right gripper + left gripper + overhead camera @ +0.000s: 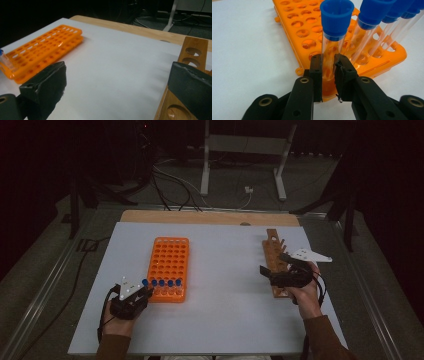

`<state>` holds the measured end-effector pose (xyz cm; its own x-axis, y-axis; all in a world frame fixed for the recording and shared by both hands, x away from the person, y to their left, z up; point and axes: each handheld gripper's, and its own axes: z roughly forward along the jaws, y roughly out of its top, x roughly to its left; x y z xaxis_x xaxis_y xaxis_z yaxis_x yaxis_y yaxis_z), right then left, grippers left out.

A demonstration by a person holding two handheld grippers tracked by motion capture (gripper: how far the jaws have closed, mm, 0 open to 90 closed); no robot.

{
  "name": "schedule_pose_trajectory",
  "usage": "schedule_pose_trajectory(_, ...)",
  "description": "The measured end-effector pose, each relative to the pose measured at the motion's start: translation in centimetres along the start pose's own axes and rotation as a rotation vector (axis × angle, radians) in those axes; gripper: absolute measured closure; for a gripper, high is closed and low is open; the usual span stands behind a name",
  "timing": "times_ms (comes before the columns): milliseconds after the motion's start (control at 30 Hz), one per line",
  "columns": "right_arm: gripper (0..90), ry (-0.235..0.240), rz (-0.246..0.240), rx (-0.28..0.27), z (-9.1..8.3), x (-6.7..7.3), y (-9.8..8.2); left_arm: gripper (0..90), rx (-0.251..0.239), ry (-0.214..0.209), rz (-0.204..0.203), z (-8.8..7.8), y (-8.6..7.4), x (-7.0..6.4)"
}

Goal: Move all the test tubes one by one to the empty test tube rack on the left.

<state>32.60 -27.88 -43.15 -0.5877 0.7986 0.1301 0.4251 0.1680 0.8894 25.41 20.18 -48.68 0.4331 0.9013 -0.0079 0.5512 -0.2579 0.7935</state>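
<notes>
An orange tube rack [168, 260] lies left of centre on the white table top, with several blue-capped clear tubes [162, 283] standing in its near row. My left gripper [146, 291] is at the rack's near left corner. In the left gripper view its pads [317, 75] press on both sides of the glass of the end tube [336, 18], which stands upright in a corner hole of the rack [294, 22]. My right gripper [272, 264] hovers over a wooden rack [274, 251] at the right. It [117, 82] is wide open, nothing between its fingers.
The wooden rack [195, 50] has round empty holes and runs away from me along the right side. A wooden strip [210, 217] borders the table's far edge. White surface [225, 280] stretches between the two racks. Cables and a stand's legs lie on the floor beyond.
</notes>
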Motion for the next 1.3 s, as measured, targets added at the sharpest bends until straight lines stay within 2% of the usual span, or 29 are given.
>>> schedule_pose_trajectory(133, 1.8, 0.0, -0.007, 0.0, -0.3, 0.2, -0.6, 74.3, -0.015, -0.001, -0.018, -0.3, 0.0, 0.2)
schedule_pose_trajectory(300, 1.9, -0.008, -0.01, -0.01, -1.0, 0.1, -1.5, 65.6, -0.064, -0.021, -0.024, -1.3, 0.1, 0.7)
schedule_pose_trajectory(500, 1.9, -0.031, -0.01, -0.032, -1.9, 0.1, -3.0, 51.4, -0.146, -0.063, -0.017, -2.2, -0.3, 1.2)
schedule_pose_trajectory(633, 1.9, -0.048, -0.019, -0.054, -2.5, 0.1, -3.8, 43.6, -0.226, -0.08, -0.023, -3.0, -0.4, 1.6)
schedule_pose_trajectory(800, 1.8, -0.06, -0.026, -0.082, -3.1, 0.3, -4.5, 32.6, -0.303, -0.051, -0.041, -3.8, -0.3, 2.0)
schedule_pose_trajectory(900, 1.8, -0.063, -0.024, -0.099, -3.4, 0.4, -4.9, 26.1, -0.331, -0.03, -0.061, -4.1, -0.2, 2.3)
schedule_pose_trajectory(1100, 1.8, -0.072, -0.04, -0.119, -3.7, 0.9, -5.4, 12.8, -0.361, 0.017, -0.088, -4.4, 0.1, 2.7)
schedule_pose_trajectory(1200, 1.8, -0.084, -0.071, -0.104, -3.5, 1.2, -5.7, 2.2, -0.357, 0.017, -0.094, -4.5, 0.0, 3.0)
schedule_pose_trajectory(1300, 1.8, -0.077, -0.077, -0.089, -3.2, 1.3, -5.9, 0.6, -0.358, 0.021, -0.107, -4.5, -0.1, 3.1)
